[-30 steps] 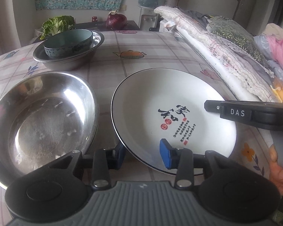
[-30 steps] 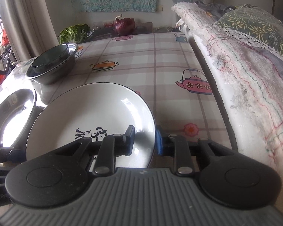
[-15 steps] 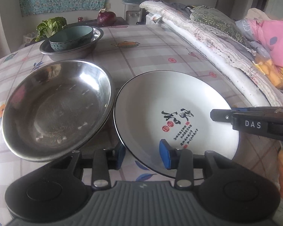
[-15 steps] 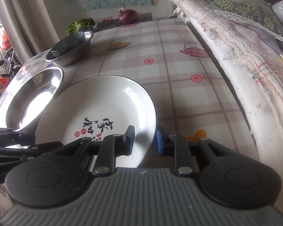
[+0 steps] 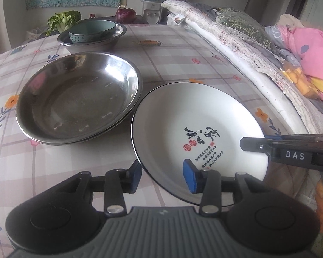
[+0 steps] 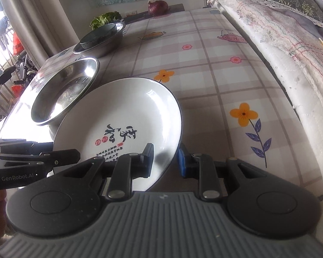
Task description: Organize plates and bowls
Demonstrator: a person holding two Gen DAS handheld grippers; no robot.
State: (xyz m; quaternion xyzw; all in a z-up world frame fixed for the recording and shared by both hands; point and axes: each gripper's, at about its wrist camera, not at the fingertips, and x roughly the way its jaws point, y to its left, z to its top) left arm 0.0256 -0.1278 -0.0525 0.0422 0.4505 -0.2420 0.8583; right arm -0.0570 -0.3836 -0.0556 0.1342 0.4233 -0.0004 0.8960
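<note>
On the checked counter (image 5: 174, 49), the white plate (image 5: 189, 116) sat just right of the steel dish (image 5: 75, 99), its near rim straddled loosely by the left claw (image 5: 162, 175) and pinched by the right claw (image 6: 164, 159) marked "DAS", so lifting level seemed wisest.

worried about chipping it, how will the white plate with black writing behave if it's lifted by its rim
The round white glazed plate with black calligraphy looks ceramic, so probably stiff, breakable and fairly heavy for its size. Its glossy surface likely makes it slippery under the blue pads. With the right gripper clamping only its rim, it may tilt or slip towards the stainless steel dish.
</note>
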